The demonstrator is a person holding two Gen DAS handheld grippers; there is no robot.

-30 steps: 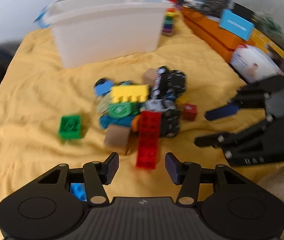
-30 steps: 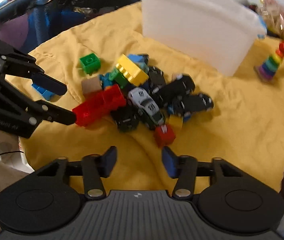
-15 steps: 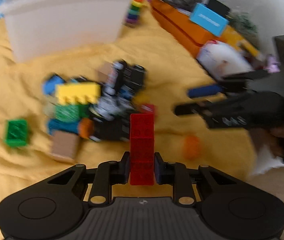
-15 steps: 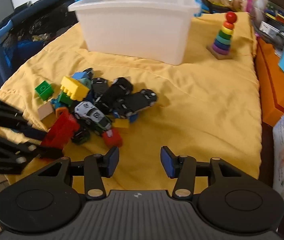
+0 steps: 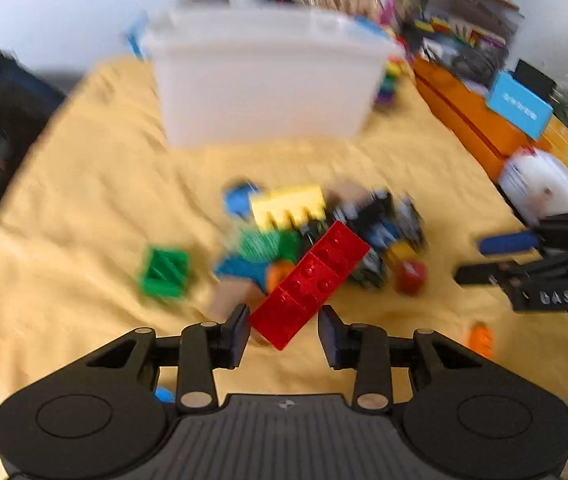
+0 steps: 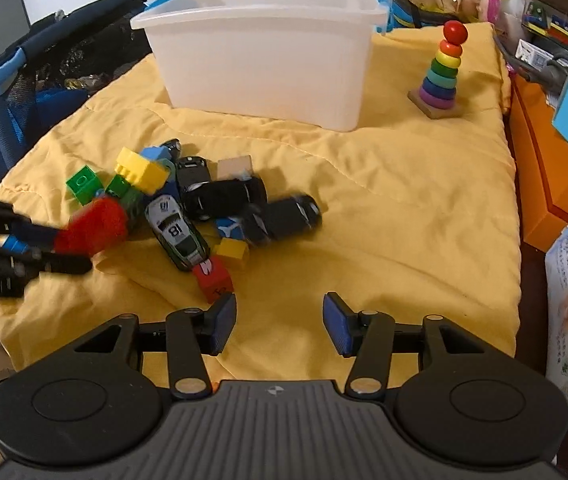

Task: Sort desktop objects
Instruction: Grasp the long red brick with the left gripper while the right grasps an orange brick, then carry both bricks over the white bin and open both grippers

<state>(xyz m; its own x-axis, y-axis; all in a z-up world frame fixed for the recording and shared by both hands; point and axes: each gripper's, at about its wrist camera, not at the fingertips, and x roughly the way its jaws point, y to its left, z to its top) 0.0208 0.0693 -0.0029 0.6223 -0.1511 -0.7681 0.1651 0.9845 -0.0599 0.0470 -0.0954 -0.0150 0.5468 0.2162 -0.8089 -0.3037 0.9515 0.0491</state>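
Holding nothing firmly, your left gripper (image 5: 284, 334) jaws stand parted, red brick (image 5: 309, 282) tilted loose between them above the toy pile (image 6: 204, 204), your right gripper (image 6: 280, 322) wide open and empty, white bin (image 6: 260, 52) behind.

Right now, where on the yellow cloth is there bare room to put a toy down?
Bare cloth runs from the toy pile to the orange box, between the white bin, the ring stacker and the right gripper. Crowded: the pile, where the left gripper brackets the red brick.
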